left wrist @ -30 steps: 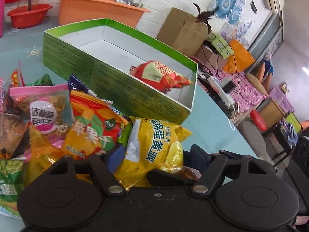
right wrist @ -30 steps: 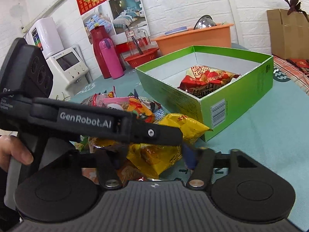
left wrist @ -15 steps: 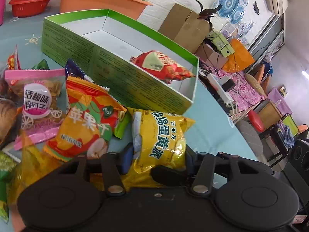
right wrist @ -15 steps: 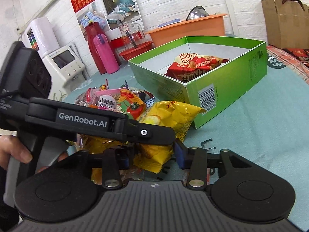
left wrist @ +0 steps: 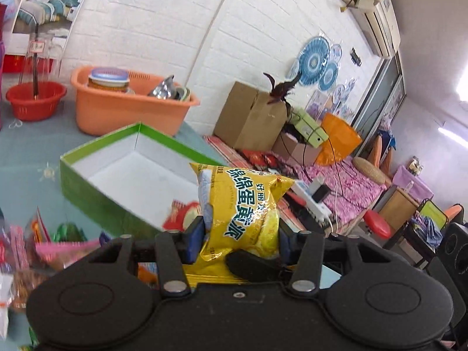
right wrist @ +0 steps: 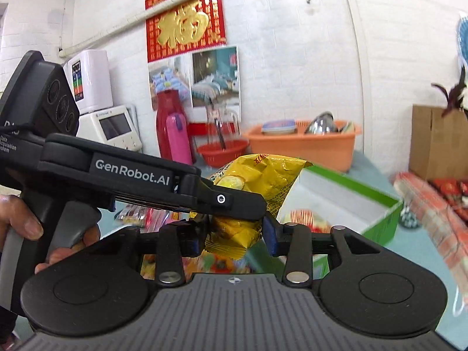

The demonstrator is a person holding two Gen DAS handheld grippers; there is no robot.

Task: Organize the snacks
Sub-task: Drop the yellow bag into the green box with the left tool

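A yellow snack bag (left wrist: 242,204) with green lettering hangs in the air, pinched between the blue pads of my left gripper (left wrist: 239,239), which is shut on it. My right gripper (right wrist: 234,238) is shut on the lower end of the same yellow snack bag (right wrist: 260,181); one of its black fingers (left wrist: 251,266) shows under the bag. The left gripper (right wrist: 245,201) reaches across from the left, held by a person's hand (right wrist: 26,225). Beyond lies the open green box (left wrist: 96,196) with a red snack bag (left wrist: 187,213) inside, blurred. The same green box (right wrist: 380,225) shows at right.
A pile of loose snack bags (left wrist: 44,234) lies on the blue table at lower left. An orange basin (left wrist: 117,114), a red bowl (left wrist: 35,102) and a pink thermos (right wrist: 178,140) stand along the back wall. A cardboard box (left wrist: 248,117) sits further right.
The left jaws closed on the yellow bag that lay by the green box. Both grippers then rose and tipped upward, lifting the bag off the table above the pile.
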